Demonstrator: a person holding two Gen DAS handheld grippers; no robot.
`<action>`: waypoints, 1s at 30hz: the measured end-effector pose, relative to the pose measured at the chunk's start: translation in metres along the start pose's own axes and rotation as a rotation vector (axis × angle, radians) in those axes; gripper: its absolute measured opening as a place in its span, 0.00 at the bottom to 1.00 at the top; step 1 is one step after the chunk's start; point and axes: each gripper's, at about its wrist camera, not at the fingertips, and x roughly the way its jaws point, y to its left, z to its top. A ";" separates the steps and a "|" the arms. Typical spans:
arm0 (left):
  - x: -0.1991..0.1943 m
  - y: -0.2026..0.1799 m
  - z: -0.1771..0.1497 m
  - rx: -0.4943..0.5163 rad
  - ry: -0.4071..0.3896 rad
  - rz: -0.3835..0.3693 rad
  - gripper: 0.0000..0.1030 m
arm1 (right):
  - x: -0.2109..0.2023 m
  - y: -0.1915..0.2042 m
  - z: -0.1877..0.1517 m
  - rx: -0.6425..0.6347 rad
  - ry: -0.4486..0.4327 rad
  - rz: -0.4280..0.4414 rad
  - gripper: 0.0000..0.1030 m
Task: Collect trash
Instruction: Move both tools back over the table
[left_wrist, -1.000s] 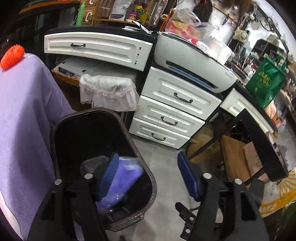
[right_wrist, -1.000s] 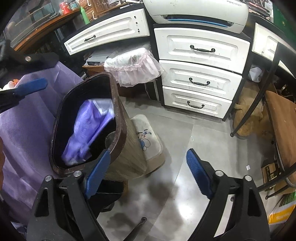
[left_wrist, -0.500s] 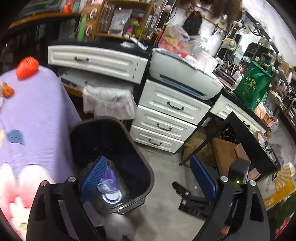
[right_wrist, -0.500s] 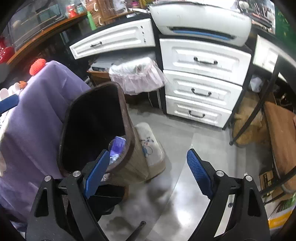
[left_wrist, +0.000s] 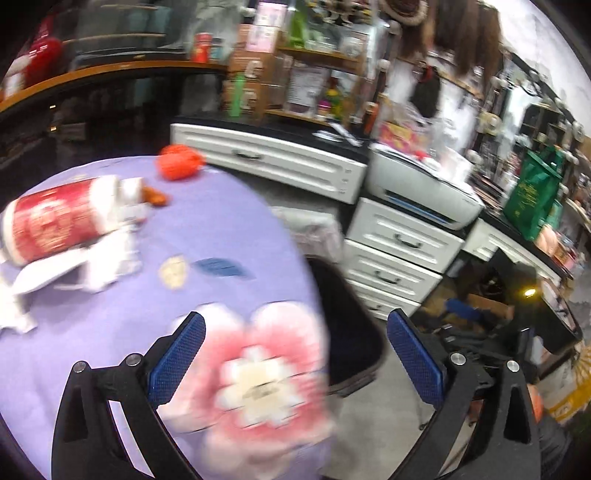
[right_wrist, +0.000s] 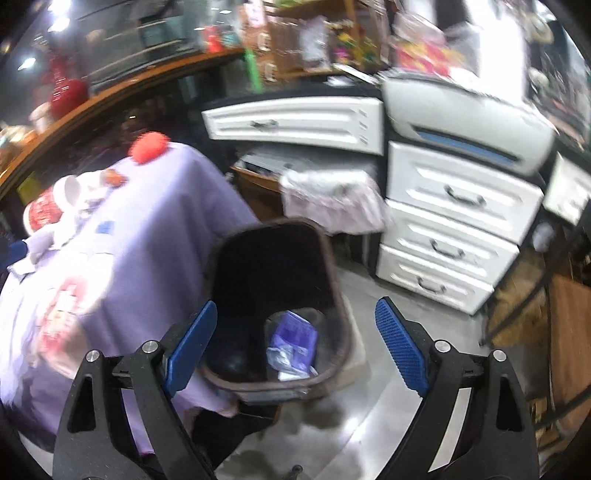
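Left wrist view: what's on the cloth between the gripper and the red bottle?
Mostly bare purple tablecloth with a printed pink flower. White crumpled paper lies right beside the red bottle. The left gripper is open and empty.

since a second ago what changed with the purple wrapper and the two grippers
The left gripper, whose jaws have just been opening, let go of the purple wrapper, which now lies in the bin. It swung from over the bin to the purple tablecloth. The right gripper stayed open and empty, bin unmoved.
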 end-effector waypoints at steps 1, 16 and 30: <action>-0.006 0.009 -0.001 -0.014 -0.004 0.023 0.95 | -0.002 0.011 0.005 -0.020 -0.005 0.019 0.86; -0.090 0.160 -0.014 -0.260 -0.069 0.394 0.95 | -0.010 0.174 0.043 -0.361 -0.039 0.293 0.86; -0.132 0.237 -0.019 -0.359 -0.071 0.484 0.94 | 0.020 0.356 0.089 -0.947 -0.060 0.397 0.86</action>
